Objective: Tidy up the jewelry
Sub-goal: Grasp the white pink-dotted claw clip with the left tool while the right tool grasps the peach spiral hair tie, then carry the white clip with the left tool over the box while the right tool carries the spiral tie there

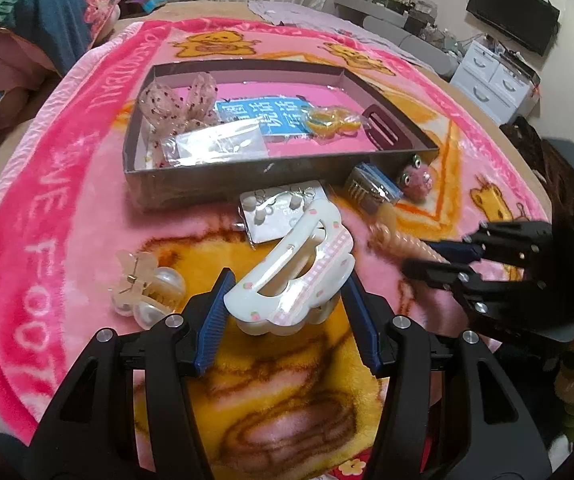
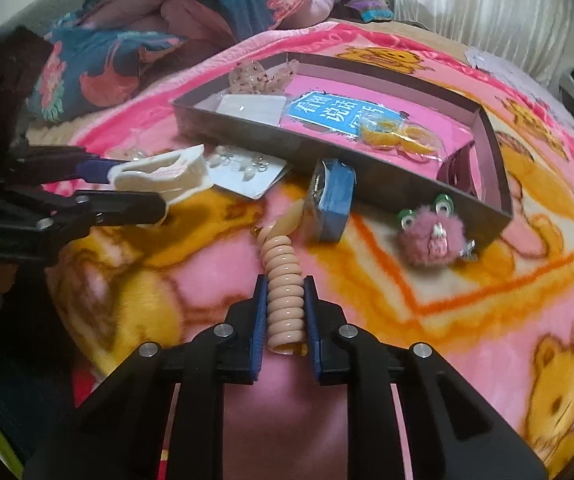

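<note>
Slippage threatens both grips: the white hair claw point(image 1: 291, 276) sits skewed in the left gripper point(image 1: 285, 300) jaws above the blanket point(image 1: 47, 200), and the springy coil tie point(image 2: 283, 292), pinched by the right gripper point(image 2: 285, 308), could squirm free short of the tray point(image 1: 215, 184).

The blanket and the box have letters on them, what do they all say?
"FOOTBALL": white letters on the pink blanket border, upper stretch; the start runs together.
"...VE FOOT...": same border, lower stretch; cut off at both ends.
"看图说话": white characters on the blue card in the box; the smaller line beside them is too blurred to read.
Small print on the earring card: too small to read.
</note>
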